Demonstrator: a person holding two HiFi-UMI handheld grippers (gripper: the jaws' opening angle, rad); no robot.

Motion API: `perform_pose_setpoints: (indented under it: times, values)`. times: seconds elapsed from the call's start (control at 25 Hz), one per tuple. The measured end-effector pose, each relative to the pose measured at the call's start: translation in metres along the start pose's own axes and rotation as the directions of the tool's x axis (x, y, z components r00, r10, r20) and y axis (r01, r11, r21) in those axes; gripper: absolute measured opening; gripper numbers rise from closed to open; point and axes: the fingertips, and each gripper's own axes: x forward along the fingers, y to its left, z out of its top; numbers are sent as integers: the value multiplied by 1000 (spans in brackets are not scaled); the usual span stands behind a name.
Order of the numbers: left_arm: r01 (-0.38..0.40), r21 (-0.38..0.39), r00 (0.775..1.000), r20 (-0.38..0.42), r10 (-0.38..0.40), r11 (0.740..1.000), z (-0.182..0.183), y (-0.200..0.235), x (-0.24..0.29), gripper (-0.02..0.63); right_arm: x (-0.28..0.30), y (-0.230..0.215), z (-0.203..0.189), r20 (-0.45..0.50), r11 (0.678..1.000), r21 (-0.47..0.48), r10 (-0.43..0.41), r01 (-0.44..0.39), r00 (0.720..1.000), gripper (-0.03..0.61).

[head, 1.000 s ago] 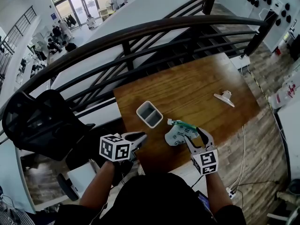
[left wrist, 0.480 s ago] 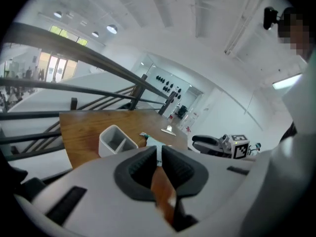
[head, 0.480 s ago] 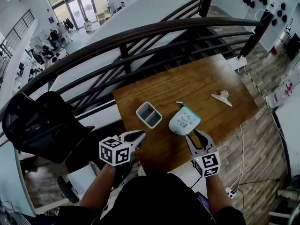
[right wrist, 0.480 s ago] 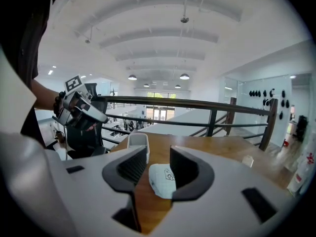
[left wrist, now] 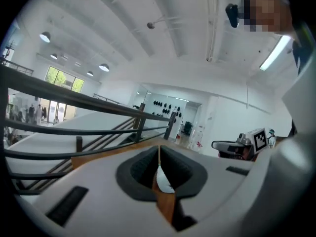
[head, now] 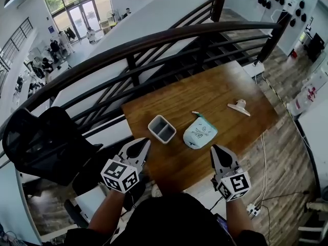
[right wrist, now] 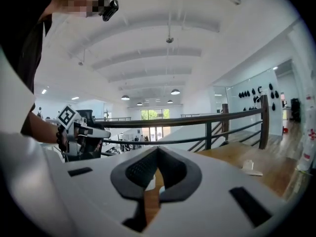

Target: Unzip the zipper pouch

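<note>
Zipper pouch (head: 201, 131) on table (head: 205, 94), print illegible

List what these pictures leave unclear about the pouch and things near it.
Pale printed fabric zipper pouch: too small in the head view to tell whether its zipper is open.
Same pouch, gripper views: the shut left gripper and right gripper cover nearly all of it.
White plastic clip: small, blurred; type unclear.
</note>
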Motion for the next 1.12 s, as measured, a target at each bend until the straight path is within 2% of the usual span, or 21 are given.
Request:
perform_pose_setpoints:
  times: [0.08, 0.2, 0.56, 0.88, 1.12]
  values:
    - [-6, 27, 999, 34, 5, 1000, 10, 0, -7, 23, -7, 1, 10, 29, 1000, 25, 3, -4, 1000, -5]
    - [-6, 63, 997, 81, 1, 998, 19, -2, -17, 21, -13, 0, 18, 62, 1000, 9, -9, 9, 998, -6]
    - [16, 100, 988, 151, -31, 995, 29, -17, -22, 14, -18, 4, 22, 91, 1000, -17, 15, -13, 996, -7]
    - [25, 75, 986, 163, -37, 997, 32, -19, -15, 14, -11, 0, 20, 84, 999, -15, 39, -38, 996, -7]
    - [45, 55, 990, 135, -52, 997, 29, -25, -7, 14, -9, -7, 15, 62, 999, -20, 48, -47, 997, -7]
